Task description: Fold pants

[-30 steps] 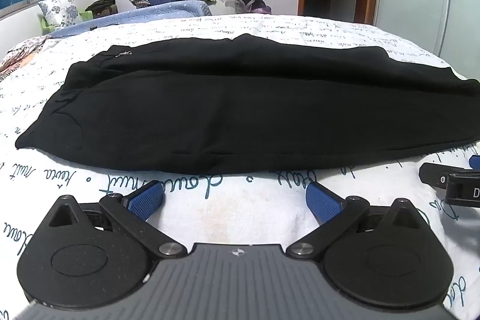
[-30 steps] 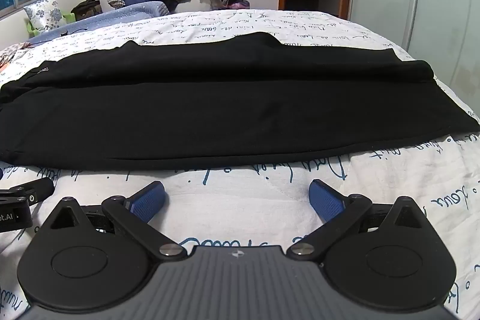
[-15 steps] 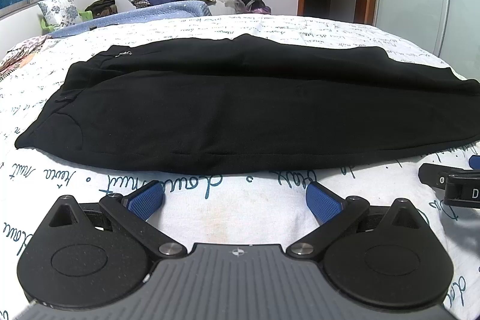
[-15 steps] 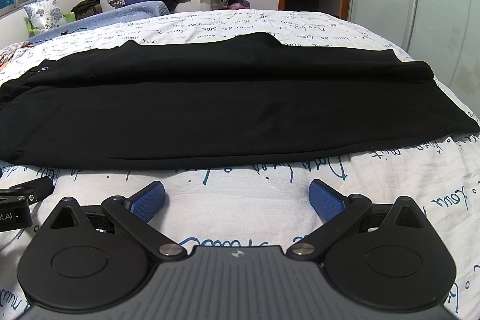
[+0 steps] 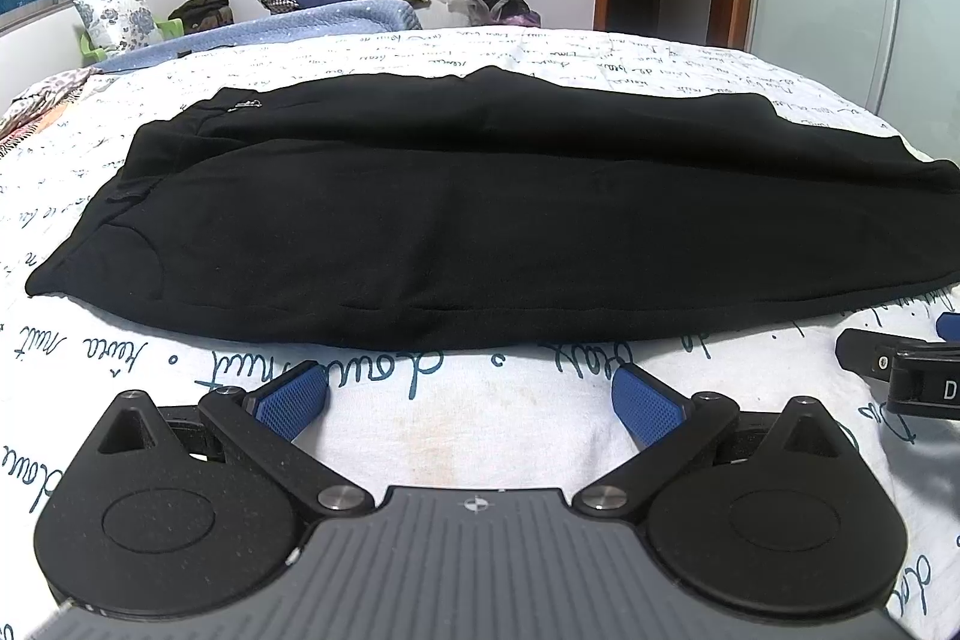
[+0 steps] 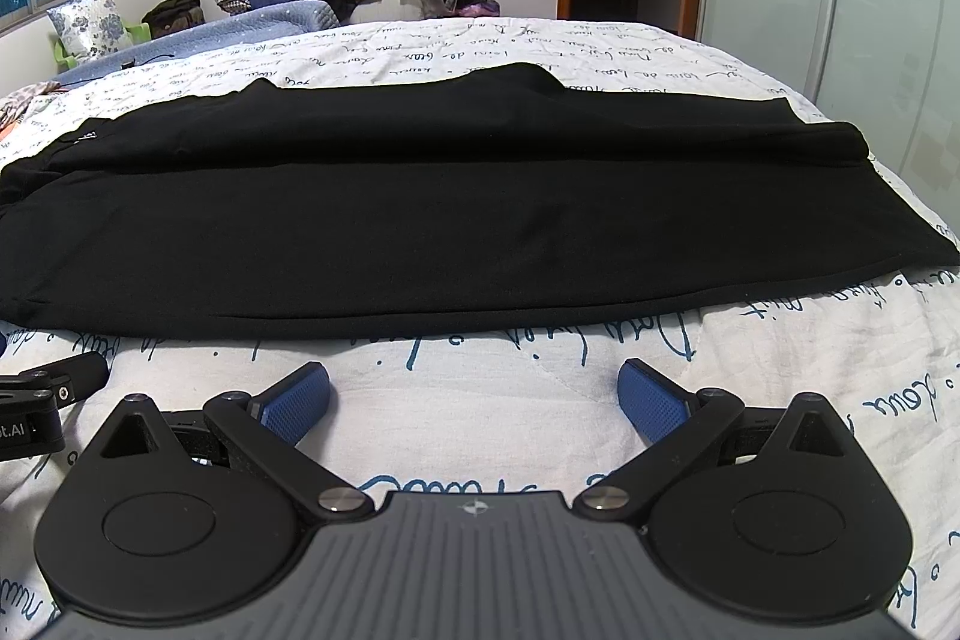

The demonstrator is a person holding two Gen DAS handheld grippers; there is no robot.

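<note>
The pants, spread across mid-frame on the bed, look soft, limp and light, best pinched at the near hem by both wide-open, empty claws

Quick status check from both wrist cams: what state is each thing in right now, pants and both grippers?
black pants: laid flat across the bed, lengthwise fold already in, not held.
left gripper: open, empty, short of the pants' near edge.
right gripper: open, empty, also short of the near edge.
bedspread: bare between the fingers.
</note>
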